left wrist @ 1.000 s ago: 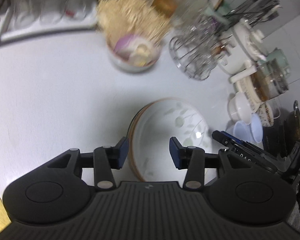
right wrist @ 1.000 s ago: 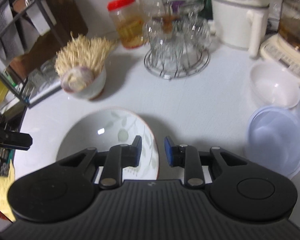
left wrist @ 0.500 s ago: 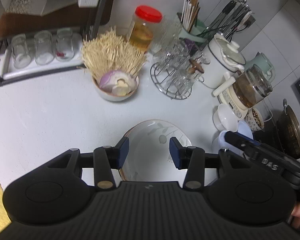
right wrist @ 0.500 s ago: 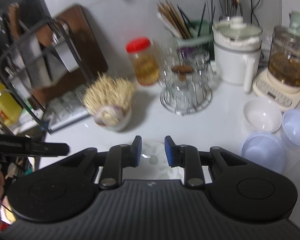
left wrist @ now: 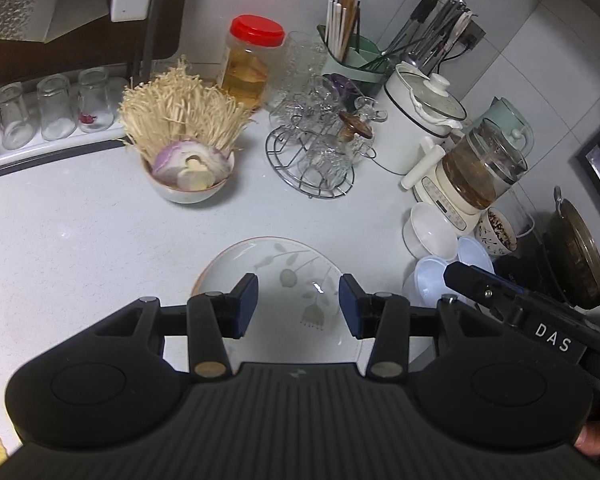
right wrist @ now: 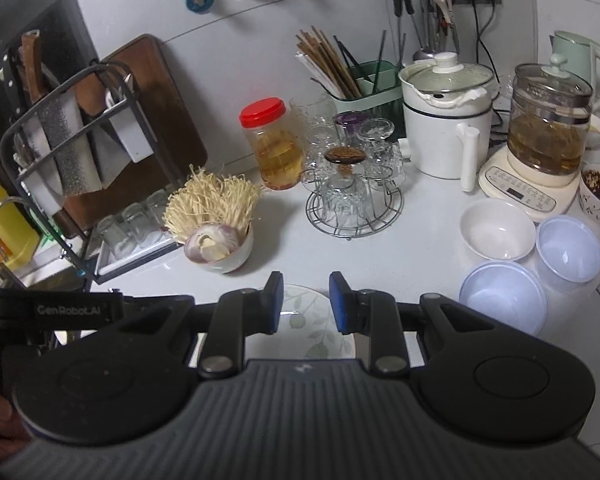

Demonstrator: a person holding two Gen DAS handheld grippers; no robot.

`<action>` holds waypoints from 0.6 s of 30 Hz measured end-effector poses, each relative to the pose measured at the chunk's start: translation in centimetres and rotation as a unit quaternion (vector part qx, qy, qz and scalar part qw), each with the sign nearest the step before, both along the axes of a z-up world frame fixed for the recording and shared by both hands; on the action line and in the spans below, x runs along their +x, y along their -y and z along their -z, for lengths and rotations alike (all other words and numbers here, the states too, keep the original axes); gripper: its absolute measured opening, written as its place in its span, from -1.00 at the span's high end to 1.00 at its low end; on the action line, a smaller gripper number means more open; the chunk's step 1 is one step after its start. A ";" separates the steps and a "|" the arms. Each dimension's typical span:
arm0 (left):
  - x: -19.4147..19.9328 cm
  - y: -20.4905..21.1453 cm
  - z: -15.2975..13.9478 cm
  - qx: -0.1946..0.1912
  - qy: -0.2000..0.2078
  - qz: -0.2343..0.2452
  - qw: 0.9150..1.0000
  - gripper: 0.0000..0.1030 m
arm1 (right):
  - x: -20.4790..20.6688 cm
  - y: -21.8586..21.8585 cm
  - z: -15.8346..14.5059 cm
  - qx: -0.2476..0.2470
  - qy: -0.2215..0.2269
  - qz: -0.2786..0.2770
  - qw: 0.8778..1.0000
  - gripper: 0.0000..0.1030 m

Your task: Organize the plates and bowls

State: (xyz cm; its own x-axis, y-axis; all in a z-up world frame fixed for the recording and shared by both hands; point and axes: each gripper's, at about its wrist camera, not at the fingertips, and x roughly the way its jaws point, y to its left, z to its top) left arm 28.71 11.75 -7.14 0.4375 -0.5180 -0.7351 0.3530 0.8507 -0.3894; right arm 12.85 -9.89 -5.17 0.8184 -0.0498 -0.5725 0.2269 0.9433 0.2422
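Round white ceramic plate w/ leaf print (left wrist: 288, 276) lies on white surface (left wrist: 80, 240) below both empty, open claws: left claw (left wrist: 298, 304) & right claw (right wrist: 302, 300).

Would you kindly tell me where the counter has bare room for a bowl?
Bare counter lies left of the leaf plate, below the glass tray. It is crowded by the white bowl and cup rack.
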 end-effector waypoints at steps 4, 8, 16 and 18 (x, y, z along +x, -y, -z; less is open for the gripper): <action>-0.3 2.4 0.9 -0.001 -0.001 -0.004 1.000 0.02 | -0.5 2.2 1.4 -0.003 -0.010 0.008 1.000 0.45; -0.9 5.8 1.3 -0.009 0.005 -0.012 1.000 0.02 | -1.5 5.4 2.0 0.001 -0.017 0.005 1.000 0.45; -2.5 12.7 2.9 -0.028 -0.005 -0.013 1.000 0.02 | -2.8 13.0 4.5 0.038 -0.036 0.014 0.999 0.42; -2.6 14.4 3.4 -0.020 -0.006 -0.013 1.000 0.01 | -2.9 14.5 5.0 0.050 -0.038 0.014 0.998 0.41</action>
State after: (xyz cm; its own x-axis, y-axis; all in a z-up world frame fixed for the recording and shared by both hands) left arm 26.14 -2.65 -10.55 0.4435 -0.5359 -0.7184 0.3259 0.8431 -0.4277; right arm 9.96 -24.41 -10.14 0.7719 -0.0122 -0.6357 0.2749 0.9080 0.3163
